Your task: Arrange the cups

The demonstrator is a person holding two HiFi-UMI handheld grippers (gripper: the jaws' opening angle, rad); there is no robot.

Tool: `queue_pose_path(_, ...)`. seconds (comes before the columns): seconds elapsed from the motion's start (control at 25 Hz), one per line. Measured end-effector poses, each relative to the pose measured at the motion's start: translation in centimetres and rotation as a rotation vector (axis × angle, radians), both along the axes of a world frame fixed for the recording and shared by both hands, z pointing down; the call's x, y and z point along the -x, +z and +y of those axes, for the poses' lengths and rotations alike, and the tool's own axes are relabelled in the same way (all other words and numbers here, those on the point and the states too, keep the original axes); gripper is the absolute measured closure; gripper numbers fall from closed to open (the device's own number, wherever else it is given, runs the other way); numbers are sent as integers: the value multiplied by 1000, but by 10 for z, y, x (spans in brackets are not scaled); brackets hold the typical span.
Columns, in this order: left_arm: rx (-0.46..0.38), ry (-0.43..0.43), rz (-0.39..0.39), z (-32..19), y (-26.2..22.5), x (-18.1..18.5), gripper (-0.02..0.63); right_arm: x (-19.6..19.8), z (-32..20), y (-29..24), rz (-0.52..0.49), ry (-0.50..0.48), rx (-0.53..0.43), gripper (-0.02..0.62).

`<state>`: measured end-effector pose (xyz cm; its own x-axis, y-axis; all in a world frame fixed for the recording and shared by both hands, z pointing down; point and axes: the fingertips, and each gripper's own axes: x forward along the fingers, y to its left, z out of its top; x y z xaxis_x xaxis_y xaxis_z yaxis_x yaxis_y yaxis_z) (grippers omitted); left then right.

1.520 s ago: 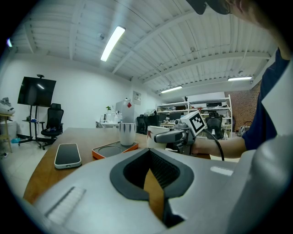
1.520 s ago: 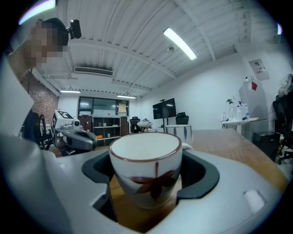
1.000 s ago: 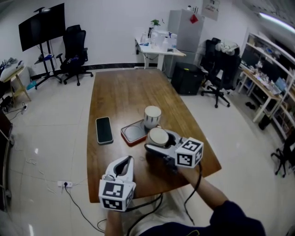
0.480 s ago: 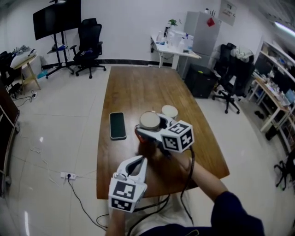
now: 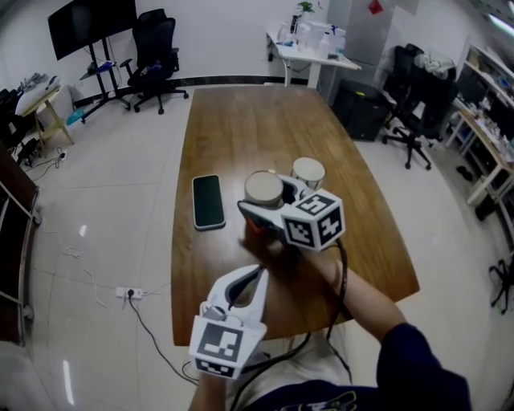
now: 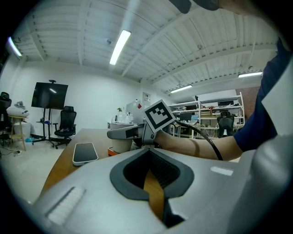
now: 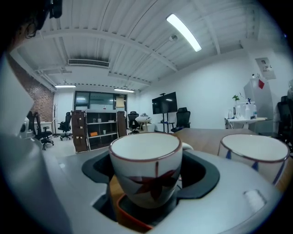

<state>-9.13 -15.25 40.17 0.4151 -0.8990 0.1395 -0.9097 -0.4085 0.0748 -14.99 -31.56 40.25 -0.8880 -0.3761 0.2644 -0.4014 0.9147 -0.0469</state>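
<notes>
— Two cups, one table. What did you log, largest first?

— Your right gripper: pinching the red-leaf cup by its sides, low over the orange coaster. I couldn't tell whether they touched. Placing step, I judged. Next you had to lower it level and let go.

— And around it?

— Your left gripper: pressed together, empty, by the table's near edge. Phone: left of the coaster, apart. Blue-marked cup: just beside the held one, on its right, the likeliest snag.

Office rm: white tile floor, wood table, TV, black chair.
</notes>
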Motion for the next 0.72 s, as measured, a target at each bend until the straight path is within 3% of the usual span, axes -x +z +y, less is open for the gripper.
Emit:
queue_pose_path(0.28,22,2,-1,0,-2,-2,603,-2,1,-4,-36,4,-10,199)
queue_pose_path(0.56,23,3,-4,1,-1,-2,603,-5,6,-2,-29,20,-126,199)
queue_pose_path(0.72,20,3,-4,2,0,-3,603,-7,7,2,-9,18,-132,198)
